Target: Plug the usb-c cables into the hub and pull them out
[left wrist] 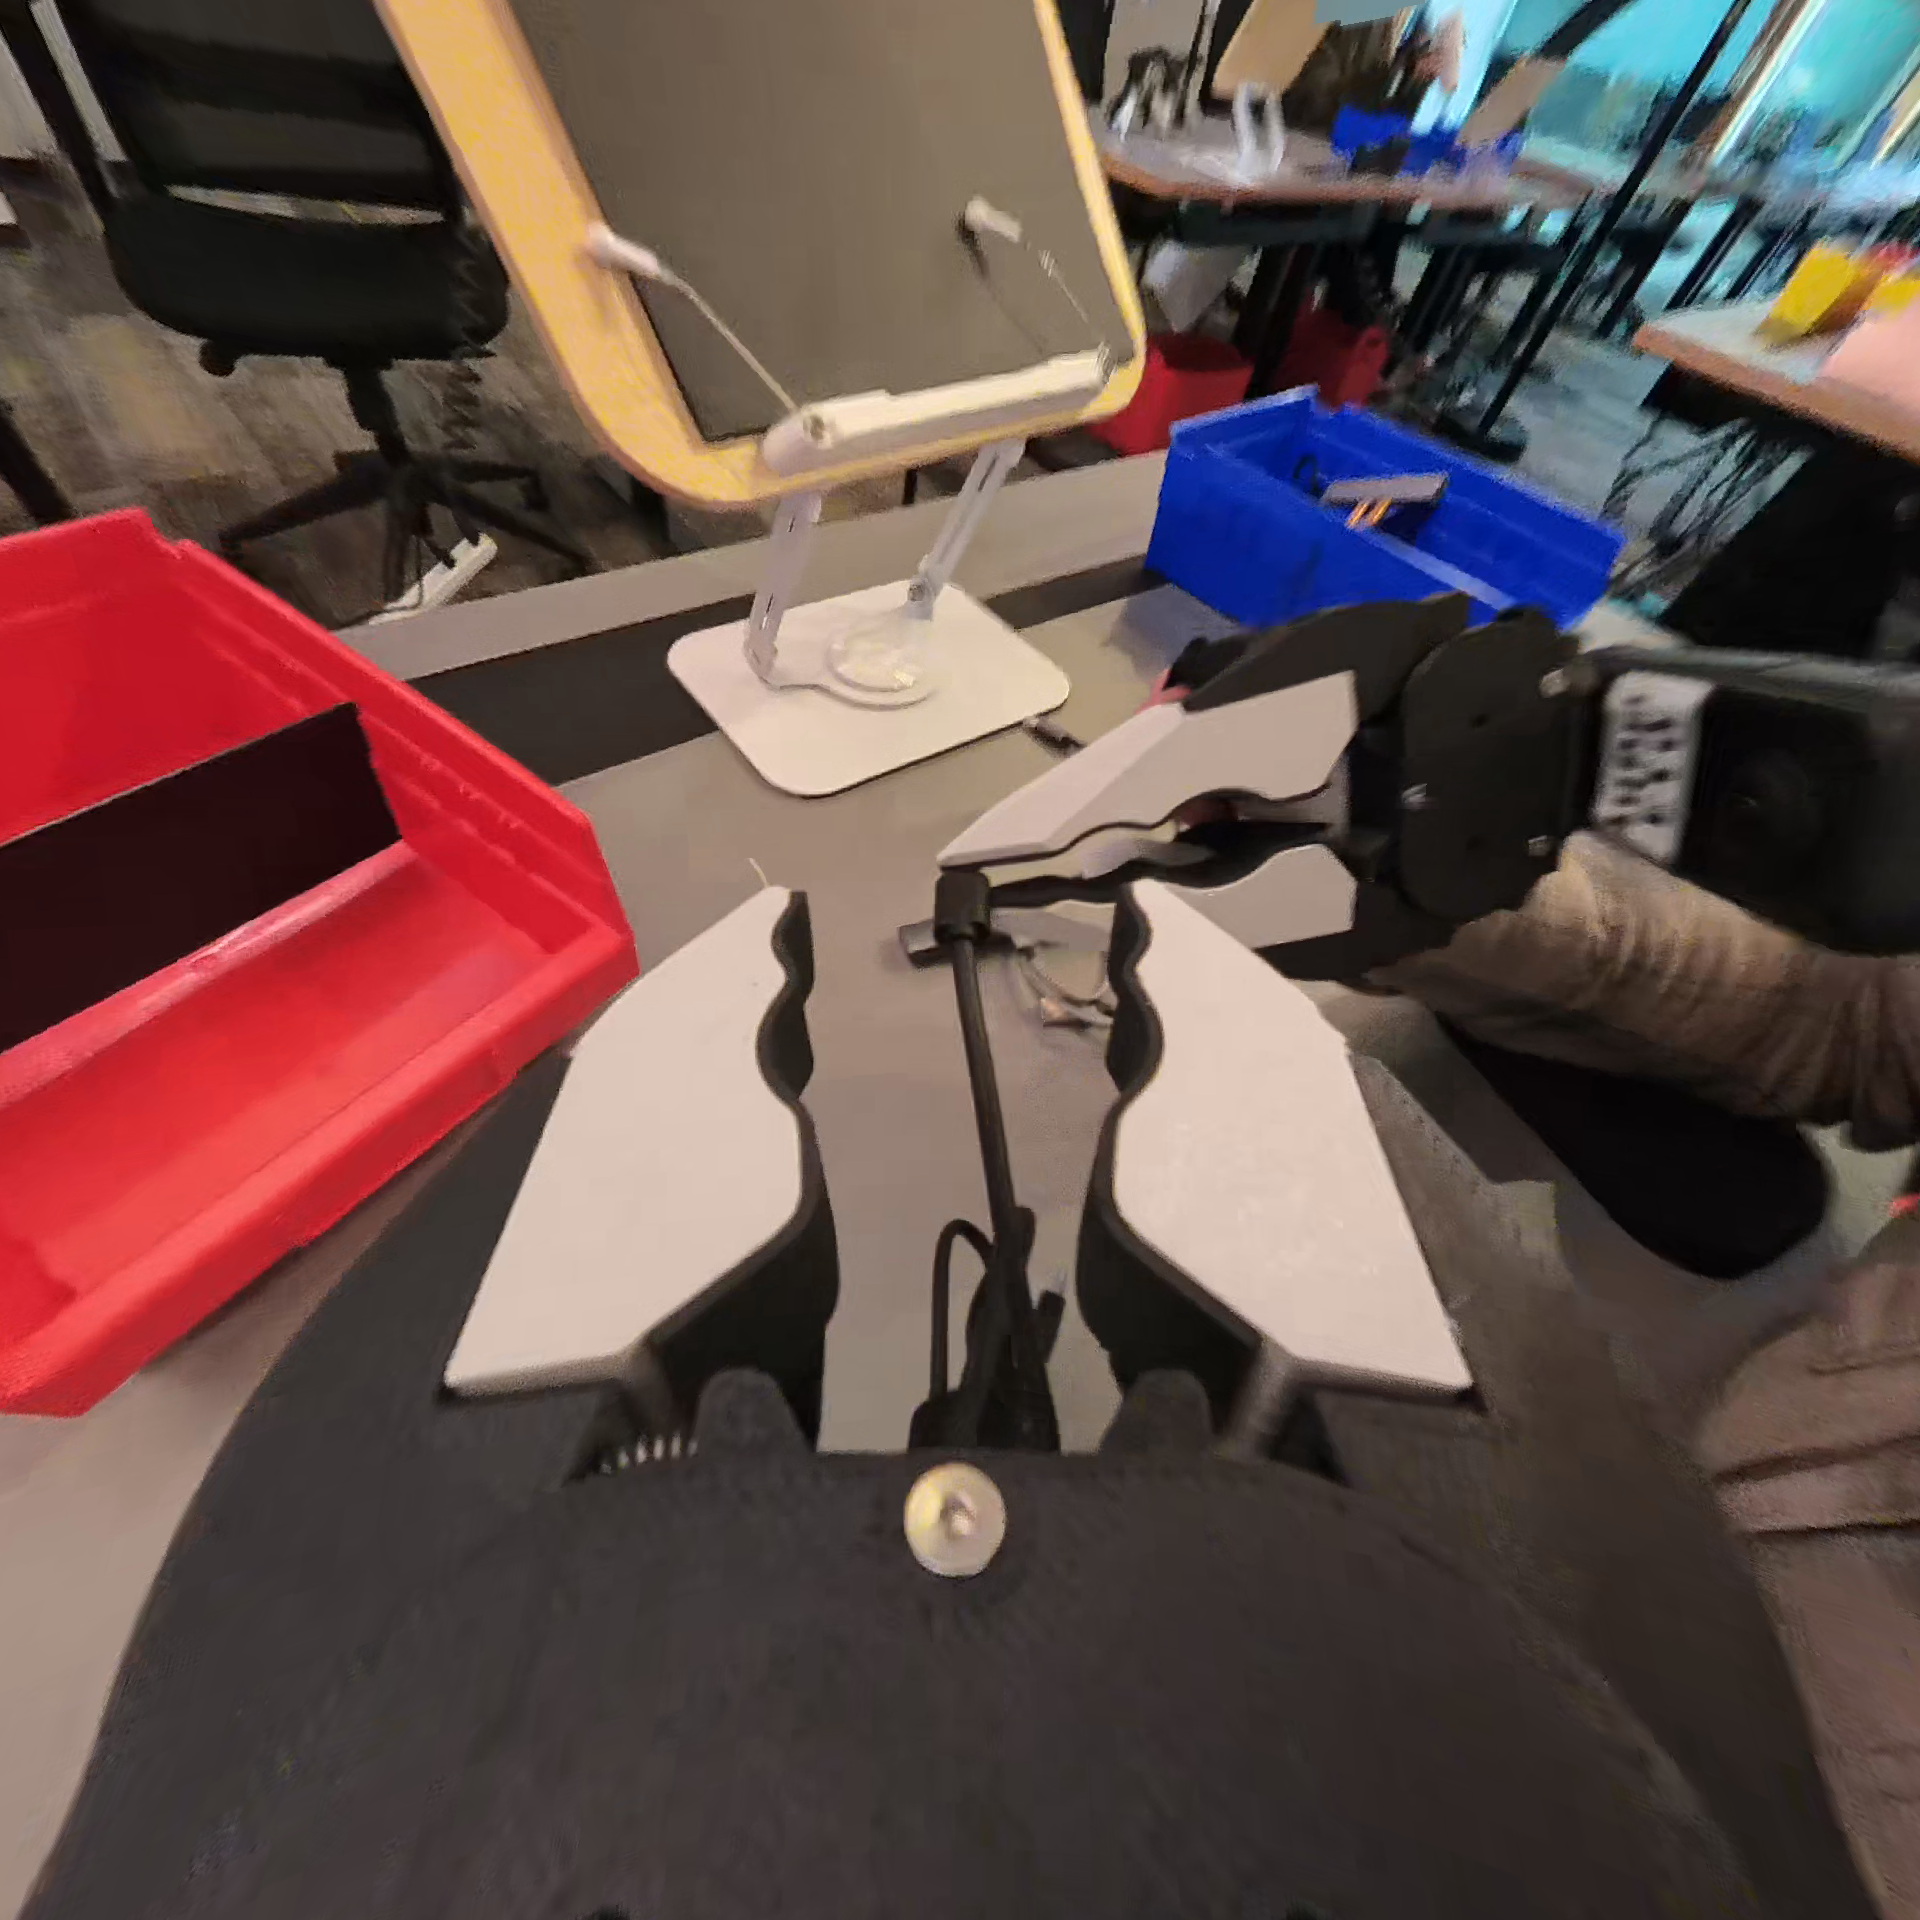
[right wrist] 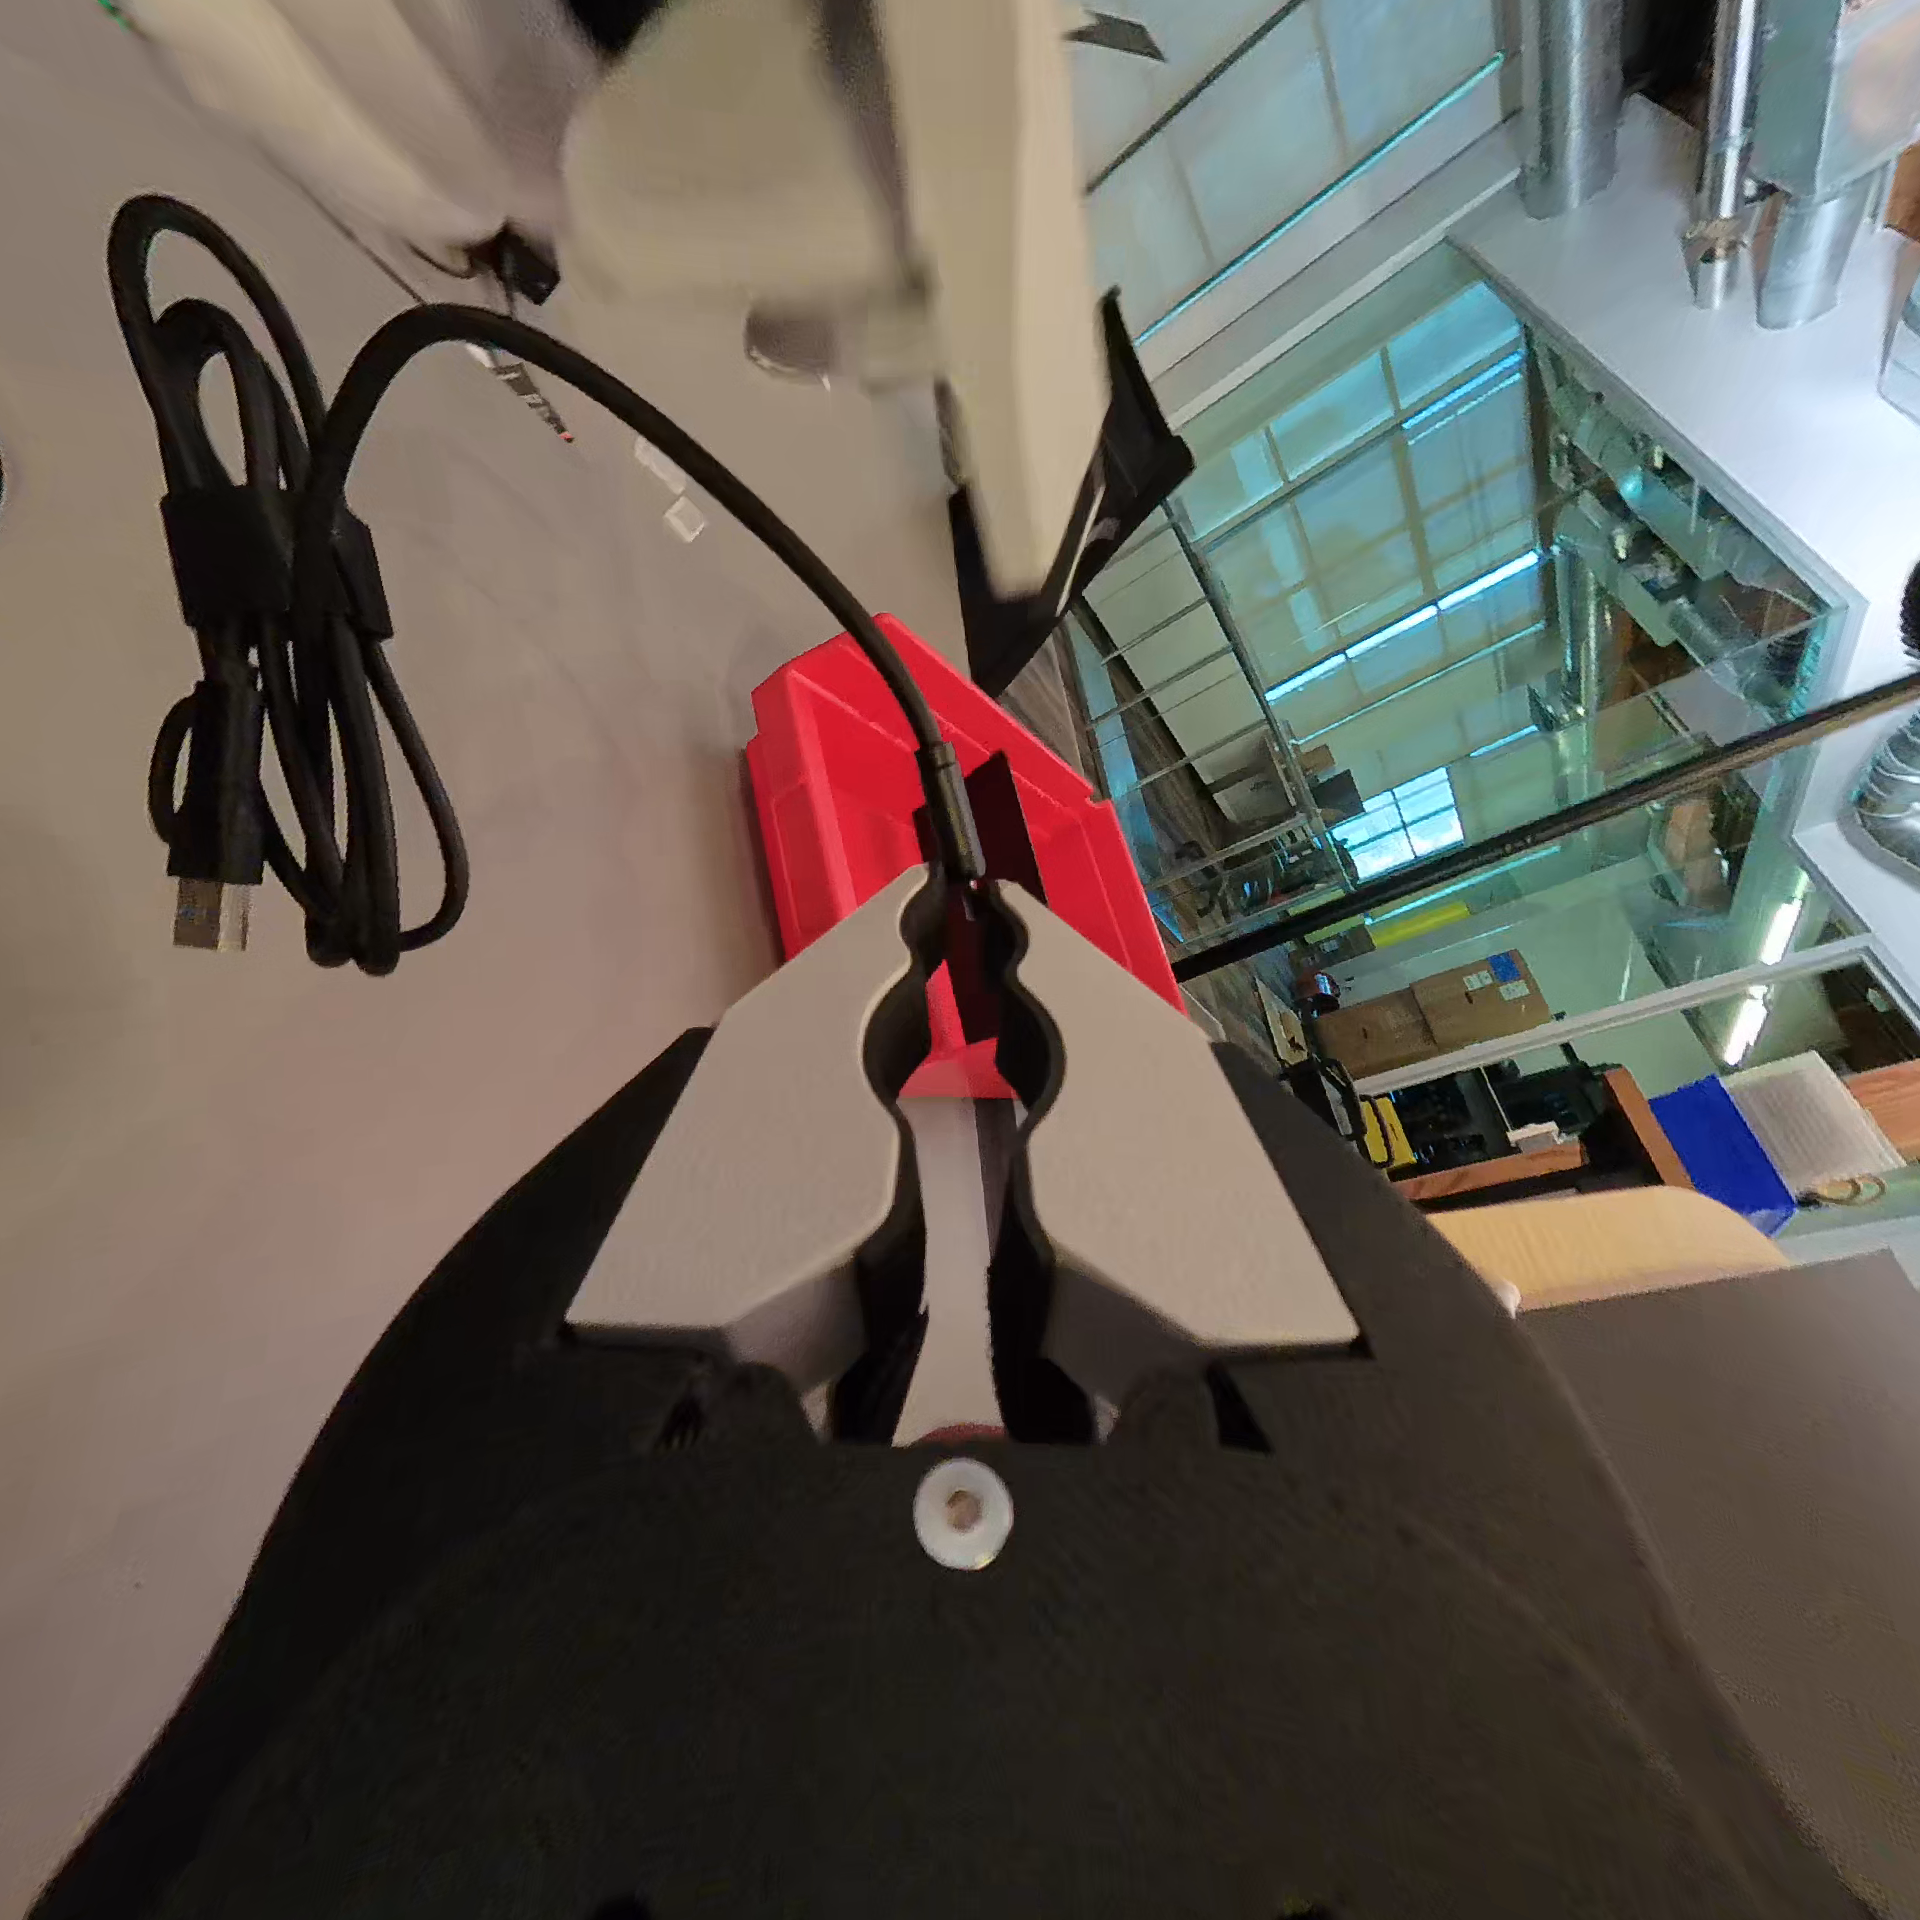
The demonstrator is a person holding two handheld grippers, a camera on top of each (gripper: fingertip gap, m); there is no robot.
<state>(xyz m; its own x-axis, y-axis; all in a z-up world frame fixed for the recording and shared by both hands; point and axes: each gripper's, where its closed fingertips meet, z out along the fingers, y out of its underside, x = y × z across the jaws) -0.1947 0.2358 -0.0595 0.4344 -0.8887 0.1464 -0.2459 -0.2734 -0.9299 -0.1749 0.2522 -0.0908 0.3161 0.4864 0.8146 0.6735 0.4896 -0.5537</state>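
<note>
My right gripper (right wrist: 964, 888) is shut on the plug of a black cable (right wrist: 665, 436), which arcs away to a tied coil (right wrist: 270, 623) on the grey table (right wrist: 582, 727). The coil's free end has a metal plug (right wrist: 213, 914). In the left wrist view the right gripper (left wrist: 961, 868) comes in from the right and holds the plug (left wrist: 961, 906) just above the table. My left gripper (left wrist: 961, 920) is open; the cable (left wrist: 982, 1081) runs between its fingers (left wrist: 675, 1122) untouched. A whitish bar (left wrist: 935, 410) with two thin leads sits on a tilted board; whether it is the hub I cannot tell.
A red bin (left wrist: 260, 935) stands on the left and shows behind the plug in the right wrist view (right wrist: 852, 769). A blue bin (left wrist: 1299, 520) is at the back right. The board's white stand (left wrist: 966, 707) is at the back middle. A sleeve (left wrist: 1610, 987) lies to the right. The right tips stand about 25 cm off the whitish bar (left wrist: 935, 410).
</note>
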